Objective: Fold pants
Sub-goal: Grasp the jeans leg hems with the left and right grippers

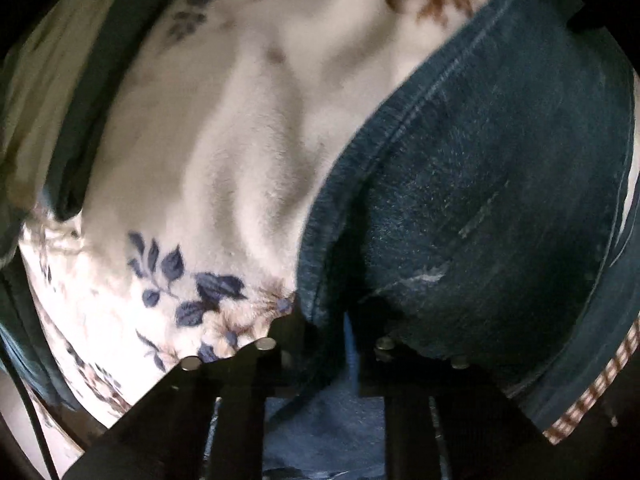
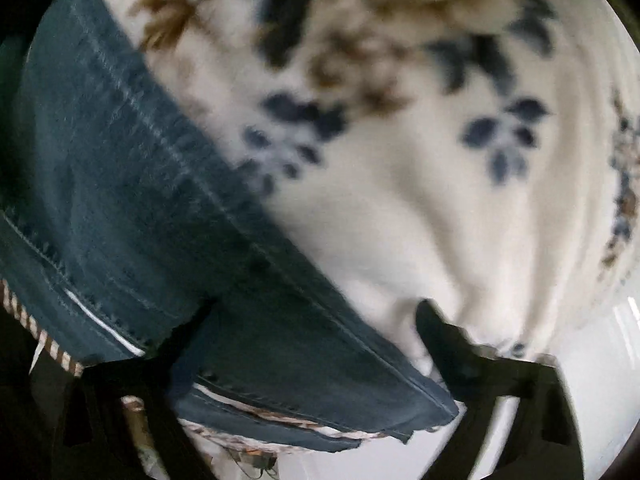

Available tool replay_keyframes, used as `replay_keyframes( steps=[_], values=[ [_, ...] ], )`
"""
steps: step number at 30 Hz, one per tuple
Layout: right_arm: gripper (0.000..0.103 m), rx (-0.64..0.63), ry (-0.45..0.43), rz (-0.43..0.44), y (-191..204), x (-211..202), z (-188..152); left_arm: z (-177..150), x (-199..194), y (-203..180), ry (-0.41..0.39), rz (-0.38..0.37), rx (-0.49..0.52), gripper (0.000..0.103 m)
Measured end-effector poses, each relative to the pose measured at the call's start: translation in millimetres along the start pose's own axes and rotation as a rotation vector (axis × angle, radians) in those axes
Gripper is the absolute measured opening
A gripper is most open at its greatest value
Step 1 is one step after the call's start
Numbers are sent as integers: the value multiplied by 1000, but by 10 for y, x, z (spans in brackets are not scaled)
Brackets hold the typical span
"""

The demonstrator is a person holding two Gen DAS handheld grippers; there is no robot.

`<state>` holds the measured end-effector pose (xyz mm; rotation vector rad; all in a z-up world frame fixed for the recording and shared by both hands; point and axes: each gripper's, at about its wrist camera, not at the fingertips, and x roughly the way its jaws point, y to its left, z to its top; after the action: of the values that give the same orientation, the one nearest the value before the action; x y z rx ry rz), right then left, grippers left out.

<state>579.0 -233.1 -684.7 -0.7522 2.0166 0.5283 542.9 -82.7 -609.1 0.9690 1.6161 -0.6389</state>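
Note:
Dark blue denim pants point(image 1: 492, 184) with a brown checked lining lie on a white floral blanket point(image 1: 224, 132). In the left wrist view they fill the right half, side seam running diagonally. My left gripper point(image 1: 332, 332) is shut on the pants' edge, its black fingers point(image 1: 280, 340) pinching the denim at the bottom centre. In the right wrist view the pants point(image 2: 120, 184) run from upper left to bottom centre. My right gripper point(image 2: 312, 320) is open, one finger point(image 2: 188, 328) on the denim, the other point(image 2: 436, 328) over the blanket, with the pants' corner between them.
The blanket point(image 2: 420, 208) has blue and brown flower prints and soft folds. A dark green cloth band point(image 1: 92, 112) and pale fabric lie at the left of the left wrist view. A white surface point(image 2: 600, 380) shows at the lower right of the right wrist view.

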Motion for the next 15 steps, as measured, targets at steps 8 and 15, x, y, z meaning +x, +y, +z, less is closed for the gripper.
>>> replay_keyframes(
  steps=[8, 15],
  values=[
    [11, 166, -185, -93, 235, -163, -590, -701, -686, 69, -169, -13, -197, 8],
    [10, 379, -350, -35, 383, -454, -1627, -1426, -1295, -515, -254, -42, -428, 8]
  ],
)
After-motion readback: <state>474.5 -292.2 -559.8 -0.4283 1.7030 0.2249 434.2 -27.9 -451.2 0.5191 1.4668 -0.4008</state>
